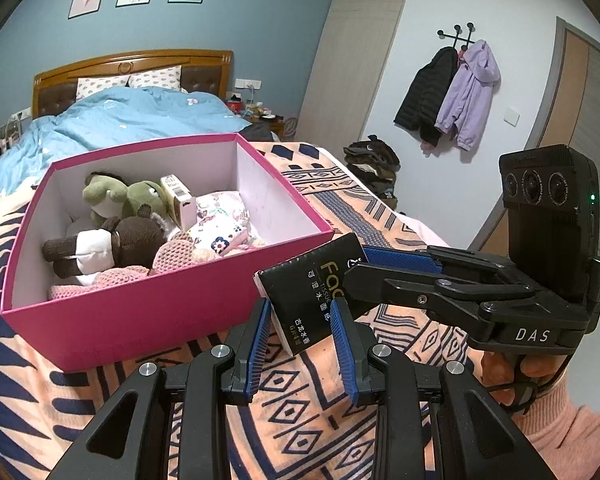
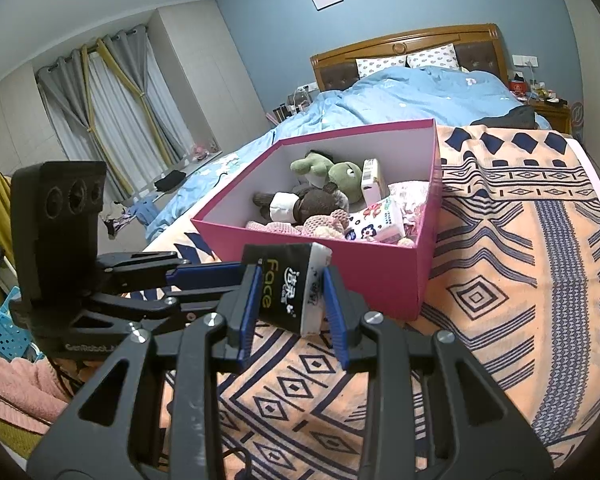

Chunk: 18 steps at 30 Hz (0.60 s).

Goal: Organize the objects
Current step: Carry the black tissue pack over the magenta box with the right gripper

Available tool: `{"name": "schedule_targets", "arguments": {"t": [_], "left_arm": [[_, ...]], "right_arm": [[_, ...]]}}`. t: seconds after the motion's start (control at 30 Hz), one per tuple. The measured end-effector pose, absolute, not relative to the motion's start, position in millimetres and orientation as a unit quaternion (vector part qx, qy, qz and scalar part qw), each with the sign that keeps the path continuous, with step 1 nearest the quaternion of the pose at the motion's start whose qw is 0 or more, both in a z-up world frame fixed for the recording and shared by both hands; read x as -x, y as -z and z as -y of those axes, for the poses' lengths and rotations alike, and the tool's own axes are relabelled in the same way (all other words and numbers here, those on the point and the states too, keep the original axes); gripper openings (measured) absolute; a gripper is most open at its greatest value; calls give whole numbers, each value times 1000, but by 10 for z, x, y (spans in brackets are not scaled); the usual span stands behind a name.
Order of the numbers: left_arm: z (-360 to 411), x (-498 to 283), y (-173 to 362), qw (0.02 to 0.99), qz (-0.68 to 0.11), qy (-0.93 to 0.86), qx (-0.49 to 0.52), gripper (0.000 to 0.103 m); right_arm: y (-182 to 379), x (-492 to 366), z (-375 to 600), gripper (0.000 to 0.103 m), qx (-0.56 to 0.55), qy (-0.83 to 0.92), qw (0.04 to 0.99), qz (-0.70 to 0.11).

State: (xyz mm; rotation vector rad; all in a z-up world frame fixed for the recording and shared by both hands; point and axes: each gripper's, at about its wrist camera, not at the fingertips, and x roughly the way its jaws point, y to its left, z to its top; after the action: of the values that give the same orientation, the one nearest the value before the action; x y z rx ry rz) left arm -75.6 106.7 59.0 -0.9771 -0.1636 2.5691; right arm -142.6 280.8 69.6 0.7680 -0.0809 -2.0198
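Note:
A black facial tissue pack [image 1: 308,280] [image 2: 284,296] hangs just above the patterned blanket, in front of the pink box's near wall. Both grippers are shut on it. My left gripper [image 1: 300,304] pinches its lower end between blue pads; in the right wrist view the left gripper [image 2: 236,280] reaches in from the left. My right gripper [image 2: 291,272] clamps the other end and enters the left wrist view as right gripper [image 1: 358,266]. The open pink box [image 1: 140,320] [image 2: 340,272] holds a green plush frog [image 1: 120,196], a brown knitted doll [image 1: 100,244], floral tissue packs [image 1: 220,236] and a small white carton [image 1: 176,196].
The box sits on an orange blanket with navy patterns [image 2: 500,280] at the foot of a bed with a blue duvet [image 1: 132,120]. Coats [image 1: 448,96] hang on the right wall above a clothes pile [image 1: 374,160]. A blue basket [image 2: 4,328] stands on the floor at left.

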Motion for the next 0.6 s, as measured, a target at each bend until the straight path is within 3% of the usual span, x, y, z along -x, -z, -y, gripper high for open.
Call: {"name": "schedule_targets", "arguments": {"t": [0.6], "left_arm": [[-1057,825,-628,191,61,-917,346,31]], "right_arm": [[-760,1506,-2811,35,-305,826,473,38]]}}
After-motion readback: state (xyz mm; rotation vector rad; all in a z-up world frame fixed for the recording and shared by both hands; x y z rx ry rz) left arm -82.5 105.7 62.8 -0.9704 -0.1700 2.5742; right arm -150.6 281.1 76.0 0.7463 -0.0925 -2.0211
